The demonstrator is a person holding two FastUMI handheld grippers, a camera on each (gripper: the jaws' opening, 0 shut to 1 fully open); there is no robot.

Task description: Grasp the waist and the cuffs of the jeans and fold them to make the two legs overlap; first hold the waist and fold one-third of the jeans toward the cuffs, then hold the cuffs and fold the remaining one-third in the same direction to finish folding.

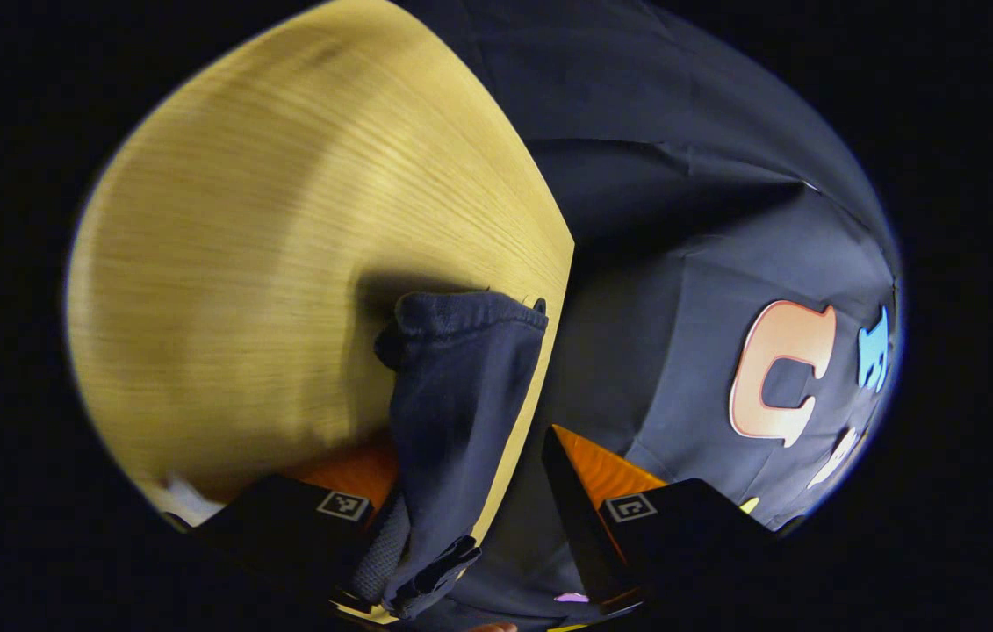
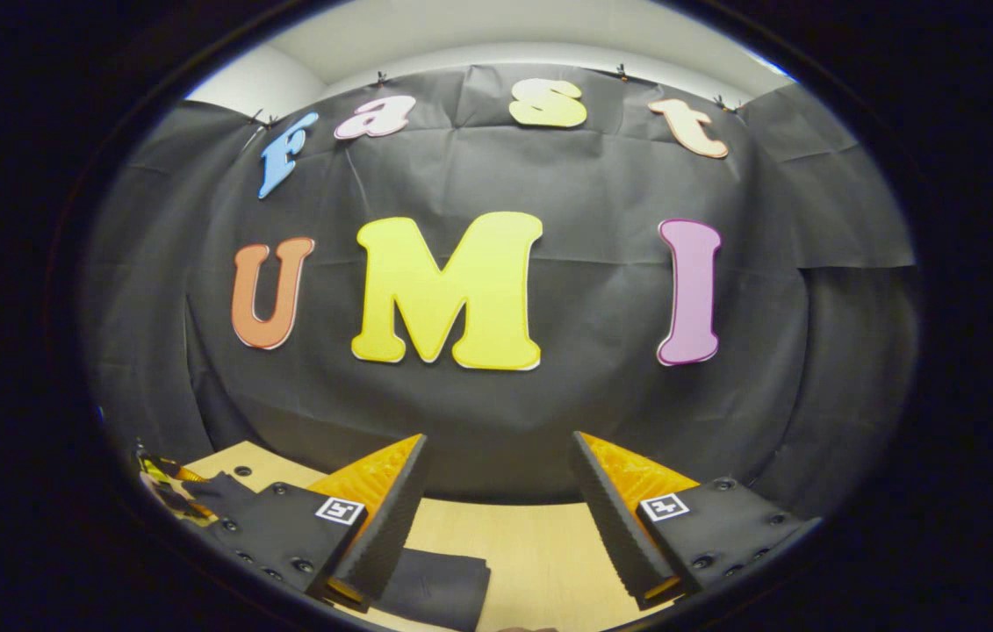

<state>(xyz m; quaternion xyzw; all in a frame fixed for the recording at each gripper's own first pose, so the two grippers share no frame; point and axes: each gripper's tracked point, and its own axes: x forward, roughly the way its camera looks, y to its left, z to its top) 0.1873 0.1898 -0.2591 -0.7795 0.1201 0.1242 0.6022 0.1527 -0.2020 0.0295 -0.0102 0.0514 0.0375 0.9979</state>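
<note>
Jeans (image 1: 461,386) hang as a dark strip between the fingers of the left gripper (image 1: 470,491), over the edge of the wooden table (image 1: 285,246); whether both fingers press on the cloth cannot be told. Right gripper (image 2: 496,491) is spread wide and holds nothing, with a dark fold of the jeans (image 2: 435,588) lying on the table (image 2: 531,544) beside its left finger.
</note>
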